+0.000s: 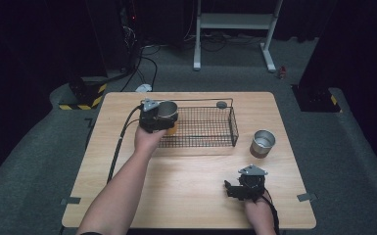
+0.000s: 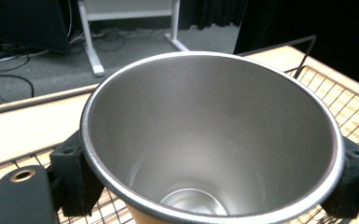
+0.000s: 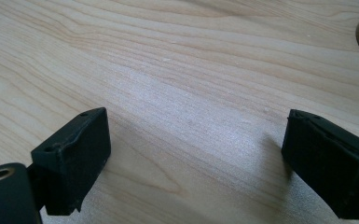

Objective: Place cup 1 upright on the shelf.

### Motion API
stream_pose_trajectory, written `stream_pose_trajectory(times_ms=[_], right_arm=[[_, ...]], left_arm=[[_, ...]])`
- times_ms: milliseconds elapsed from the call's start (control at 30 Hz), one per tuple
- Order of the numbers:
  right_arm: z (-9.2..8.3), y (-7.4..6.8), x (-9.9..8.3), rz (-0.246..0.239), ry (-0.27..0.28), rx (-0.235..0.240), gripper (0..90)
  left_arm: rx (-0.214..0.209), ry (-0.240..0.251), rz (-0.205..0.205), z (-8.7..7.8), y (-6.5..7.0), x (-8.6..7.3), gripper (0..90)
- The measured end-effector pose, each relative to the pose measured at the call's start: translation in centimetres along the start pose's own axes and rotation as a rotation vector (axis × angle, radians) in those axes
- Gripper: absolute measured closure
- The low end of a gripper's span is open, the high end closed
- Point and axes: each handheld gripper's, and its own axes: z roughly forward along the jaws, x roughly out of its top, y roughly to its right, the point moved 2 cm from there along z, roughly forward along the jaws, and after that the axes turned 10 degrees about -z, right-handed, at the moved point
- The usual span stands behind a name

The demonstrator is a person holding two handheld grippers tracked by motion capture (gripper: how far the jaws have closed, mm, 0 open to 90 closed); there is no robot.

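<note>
A steel cup (image 1: 167, 113) is being clamped by the left gripper (image 1: 153, 117), the jaws pressing against its sides just below the rim, as is being shown in the left gripper view, where the cup (image 2: 212, 140) is being seen from above and nothing is being held inside it; only its bare bottom is being shown. The cup is being held over the near left corner of a wire basket (image 1: 210, 127), which is being kept on the far half of the table (image 1: 186, 196). Whether the cup is touching the basket floor cannot be told. The basket mesh (image 2: 349, 107) is also being shown at the right of the left gripper view.

The right gripper (image 1: 235, 188) is being held low over the near right part of the table, with its jaws spread wide and nothing between them; in the right gripper view bare wood (image 3: 177, 93) is being shown between the two black jaws.

A second cup (image 1: 263, 143) is being left upright on the table just right of the basket, well apart from both grippers. A small dark round item (image 1: 221, 104) is being seen at the basket's far rim; what it is cannot be told.
</note>
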Motion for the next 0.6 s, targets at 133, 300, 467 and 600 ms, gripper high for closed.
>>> stream_pose_trajectory(times_ms=[133, 300, 467, 600], right_arm=[[0.0, 0.0, 0.0, 0.000, 0.000, 0.000, 7.8], [0.0, 0.0, 0.0, 0.000, 0.000, 0.000, 7.8], [0.0, 0.0, 0.0, 0.000, 0.000, 0.001, 7.9], [0.0, 0.0, 0.0, 0.000, 0.000, 0.001, 7.8]], left_arm=[[0.011, -0.031, -0.008, 0.7, -0.1, -0.5, 13.9], [0.026, -0.060, 0.005, 1.3, -0.2, -1.0, 13.8], [0.039, -0.092, -0.013, 1.7, -0.2, -1.3, 13.8], [0.045, -0.111, -0.029, 1.9, -0.1, -1.5, 13.8]])
